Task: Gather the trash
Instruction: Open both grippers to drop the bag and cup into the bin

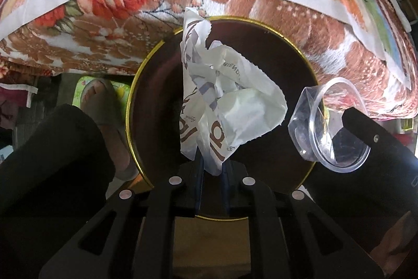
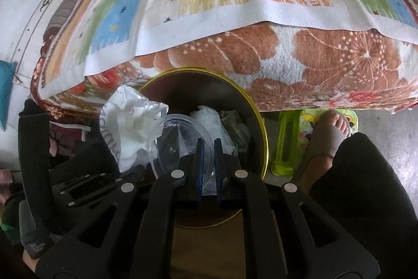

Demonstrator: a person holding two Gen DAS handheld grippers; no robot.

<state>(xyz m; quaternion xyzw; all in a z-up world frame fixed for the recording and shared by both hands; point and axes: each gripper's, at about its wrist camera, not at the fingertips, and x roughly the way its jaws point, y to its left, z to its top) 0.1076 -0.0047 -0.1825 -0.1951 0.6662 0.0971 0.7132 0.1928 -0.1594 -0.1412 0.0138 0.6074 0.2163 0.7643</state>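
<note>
Holding: crumpled paper bag [image 1: 224, 106] and clear plastic cup [image 1: 337, 132], both hanging over the gold-rimmed bin [image 1: 135, 85] beside the bed [image 1: 300, 17].
Feel: the bag looks light and soft, so any bunched fold serves; the cup looks thin, slippery and crushable, best taken at its rim.
Left tool [image 1: 212, 169]: clamped on the bag's lower corner.
Right tool [image 2: 209, 148]: pinching the cup's wall, jaws nearly together.
Bin: some crumpled trash [image 2: 209, 119] already inside.

Crumpled white printed wrapper [image 1: 230, 101] & clear plastic lid [image 1: 337, 127] hang over dark, gold-rimmed bin [image 1: 261, 22] w/ trash inside.
</note>
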